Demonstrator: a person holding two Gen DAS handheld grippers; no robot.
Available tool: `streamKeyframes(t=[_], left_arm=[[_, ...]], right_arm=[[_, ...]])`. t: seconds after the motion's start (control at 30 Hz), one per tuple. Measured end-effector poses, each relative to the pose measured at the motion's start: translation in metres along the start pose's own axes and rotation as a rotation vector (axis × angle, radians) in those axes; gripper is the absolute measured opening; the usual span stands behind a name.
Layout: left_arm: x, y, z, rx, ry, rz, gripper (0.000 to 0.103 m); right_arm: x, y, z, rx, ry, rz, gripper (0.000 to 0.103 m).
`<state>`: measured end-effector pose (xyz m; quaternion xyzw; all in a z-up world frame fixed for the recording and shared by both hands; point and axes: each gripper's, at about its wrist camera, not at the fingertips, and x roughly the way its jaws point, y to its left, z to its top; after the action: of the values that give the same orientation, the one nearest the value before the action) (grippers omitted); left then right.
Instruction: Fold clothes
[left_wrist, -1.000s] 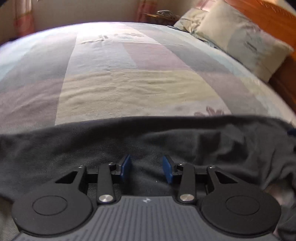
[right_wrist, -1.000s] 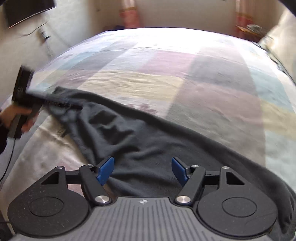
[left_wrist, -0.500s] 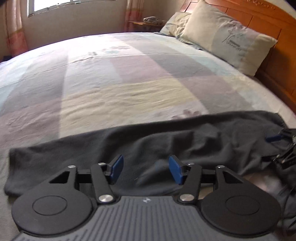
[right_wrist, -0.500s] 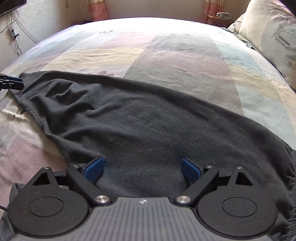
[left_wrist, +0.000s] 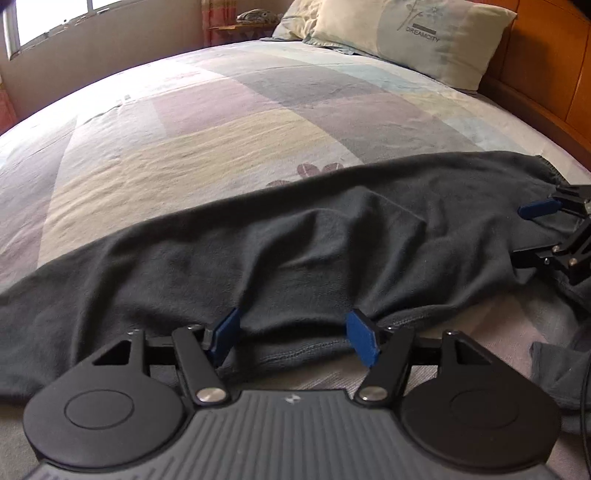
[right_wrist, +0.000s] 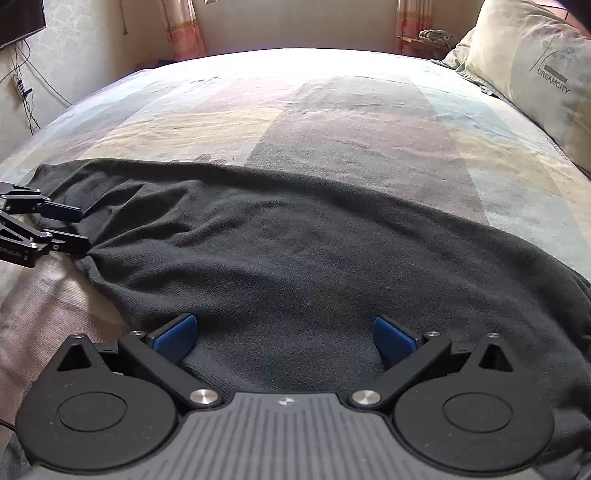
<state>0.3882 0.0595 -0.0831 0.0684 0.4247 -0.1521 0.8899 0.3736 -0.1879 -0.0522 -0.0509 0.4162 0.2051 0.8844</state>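
Note:
A dark grey garment (left_wrist: 332, 243) lies spread across the patchwork bedspread (left_wrist: 207, 122), wrinkled near its middle. My left gripper (left_wrist: 294, 338) is at the garment's near hem. Its jaws are opening, the stitched hem lies loose between the blue pads, and nothing is gripped. My right gripper (right_wrist: 284, 338) rests over the other end of the garment (right_wrist: 314, 258). Its jaws are opening wide, with flat cloth under them and no grip. Each view shows the other gripper at its edge: the right gripper (left_wrist: 528, 232) and the left gripper (right_wrist: 74, 229), both with fingers apart.
Pillows (left_wrist: 406, 33) lean on a wooden headboard (left_wrist: 546, 74) at the right. Another dark cloth (left_wrist: 554, 365) lies near the bed's near right edge. A window (left_wrist: 55, 22) and curtains (right_wrist: 181, 29) are behind the bed. Cables (right_wrist: 22, 88) hang on the left wall.
Both grippers' jaws have spread apart and let go of the garment. It was stretched between them and now lies flat on the bed. The right gripper sank toward the cloth.

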Motion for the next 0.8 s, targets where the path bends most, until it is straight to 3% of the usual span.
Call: streamKeyframes(t=[0.13, 0.23, 0.33, 0.43, 0.5, 0.53, 0.6, 0.7, 0.77, 0.8], left_arm=[[-0.007, -0.011, 0.017, -0.039, -0.069, -0.097, 0.066], [0.006, -0.031, 0.019, -0.028, -0.059, -0.145, 0.066], [0.014, -0.049, 0.000, 0.004, -0.008, -0.208, 0.068], [0.002, -0.050, -0.013, -0.020, 0.012, -0.223, 0.072], [-0.007, -0.037, -0.010, -0.093, 0.075, -0.306, 0.072], [-0.012, -0.030, -0.007, -0.113, 0.068, -0.315, 0.073], [-0.022, -0.017, -0.001, -0.088, -0.017, -0.216, 0.073], [-0.010, 0.007, 0.002, -0.130, -0.043, -0.065, 0.074], [0.006, 0.030, -0.011, -0.255, 0.042, -0.059, 0.073], [0.000, 0.034, -0.020, -0.253, 0.007, -0.080, 0.074]], right_arm=[[-0.003, 0.002, 0.004, 0.026, 0.007, -0.016, 0.103], [-0.014, 0.004, 0.008, 0.068, 0.001, 0.004, 0.103], [-0.027, 0.009, 0.014, 0.085, -0.023, 0.012, 0.103], [-0.035, 0.017, 0.021, 0.096, -0.042, 0.044, 0.103], [-0.037, 0.024, 0.023, 0.090, -0.045, 0.060, 0.103], [-0.037, 0.027, 0.024, 0.086, -0.046, 0.067, 0.103], [-0.038, 0.035, 0.025, 0.080, -0.048, 0.081, 0.103], [-0.038, 0.047, 0.027, 0.073, -0.045, 0.098, 0.103], [-0.040, 0.053, 0.027, 0.064, -0.046, 0.108, 0.103], [-0.041, 0.055, 0.026, 0.059, -0.046, 0.111, 0.103]])
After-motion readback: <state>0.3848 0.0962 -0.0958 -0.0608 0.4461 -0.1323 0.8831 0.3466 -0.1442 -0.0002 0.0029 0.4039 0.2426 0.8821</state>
